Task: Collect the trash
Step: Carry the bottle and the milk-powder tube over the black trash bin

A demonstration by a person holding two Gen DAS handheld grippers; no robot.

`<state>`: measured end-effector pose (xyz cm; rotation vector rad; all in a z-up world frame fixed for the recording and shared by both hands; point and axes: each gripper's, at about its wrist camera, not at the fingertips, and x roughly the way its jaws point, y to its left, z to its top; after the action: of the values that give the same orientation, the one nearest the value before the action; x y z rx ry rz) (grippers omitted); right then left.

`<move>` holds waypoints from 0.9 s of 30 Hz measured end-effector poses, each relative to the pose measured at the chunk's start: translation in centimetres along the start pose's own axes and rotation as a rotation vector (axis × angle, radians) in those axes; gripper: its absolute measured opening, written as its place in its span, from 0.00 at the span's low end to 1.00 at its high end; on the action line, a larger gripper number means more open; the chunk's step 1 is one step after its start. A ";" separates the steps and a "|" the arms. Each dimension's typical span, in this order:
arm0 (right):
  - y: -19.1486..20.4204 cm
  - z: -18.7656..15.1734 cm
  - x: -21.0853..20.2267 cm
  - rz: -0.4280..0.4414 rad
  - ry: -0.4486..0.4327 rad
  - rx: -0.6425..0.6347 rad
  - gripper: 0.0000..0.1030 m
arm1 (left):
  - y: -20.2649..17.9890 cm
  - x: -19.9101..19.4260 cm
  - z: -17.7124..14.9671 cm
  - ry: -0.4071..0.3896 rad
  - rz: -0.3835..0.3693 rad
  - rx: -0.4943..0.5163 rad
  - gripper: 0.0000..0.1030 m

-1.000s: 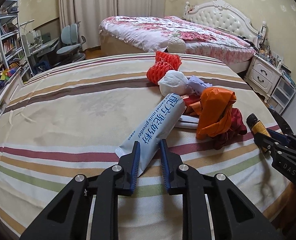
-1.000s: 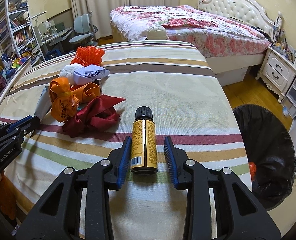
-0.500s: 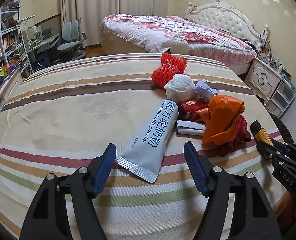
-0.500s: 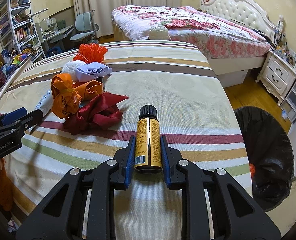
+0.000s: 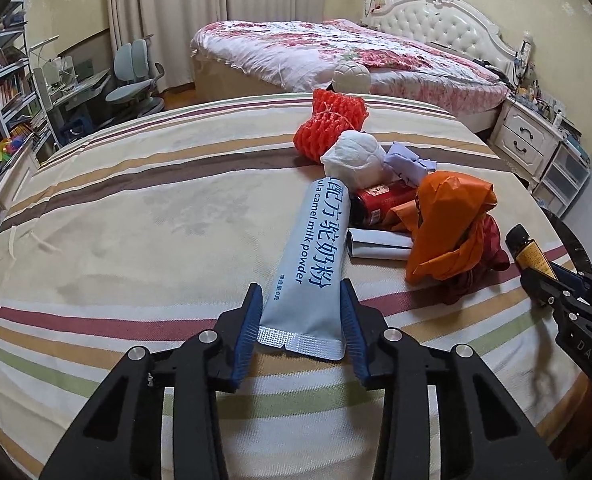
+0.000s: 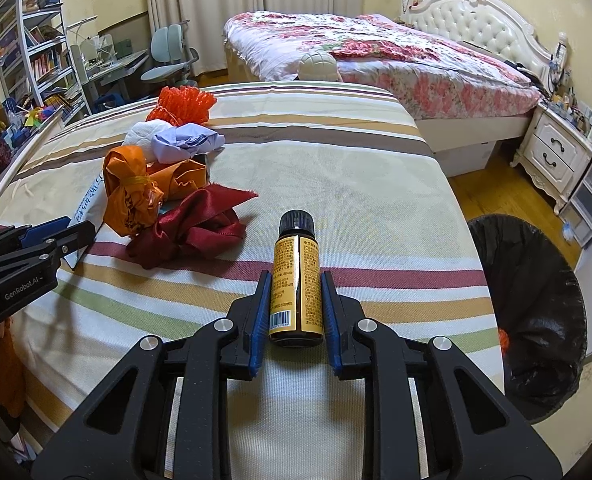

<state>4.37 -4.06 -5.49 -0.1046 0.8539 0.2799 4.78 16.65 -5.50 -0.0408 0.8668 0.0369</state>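
Observation:
A grey-blue milk powder pouch (image 5: 316, 248) lies on the striped table (image 5: 136, 216). Its sealed near end sits between the blue pads of my left gripper (image 5: 300, 285), whose jaws are closing and touch both edges. My right gripper (image 6: 295, 276) is shut on a small brown bottle (image 6: 295, 256) with a yellow label and black cap, lying on the cloth. More trash is piled behind: an orange bag (image 5: 448, 216), a red foam net (image 5: 330, 128), a white paper wad (image 5: 354, 158), a red can (image 5: 376, 200) and a dark red cloth (image 6: 196, 228).
A bin lined with a black bag (image 6: 536, 300) stands on the floor off the table's right edge. Beyond the table are a floral bed (image 6: 376, 52), a white nightstand (image 6: 556, 156), a desk chair (image 6: 168, 60) and a bookshelf (image 6: 36, 40).
My left jaws went from shut to wide open, then closed around the pouch's near end. My right jaws closed from beside the bottle onto it.

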 end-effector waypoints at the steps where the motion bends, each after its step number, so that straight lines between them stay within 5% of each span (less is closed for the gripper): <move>1: 0.0 0.0 -0.1 0.000 -0.002 0.002 0.23 | 0.1 -0.2 0.0 -0.006 0.001 -0.007 0.38; 14: -1.5 -0.3 -2.7 -0.016 -0.052 0.031 0.23 | -0.4 -4.7 -1.1 -0.083 -0.036 -0.056 0.38; 27: -10.2 -0.5 -6.8 -0.172 -0.124 0.175 0.23 | -9.7 -5.8 1.0 -0.145 -0.198 0.073 0.38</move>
<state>2.71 -15.29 -0.88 0.0028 0.7377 0.0490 2.28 6.97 -0.28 -0.0551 0.7149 -0.1755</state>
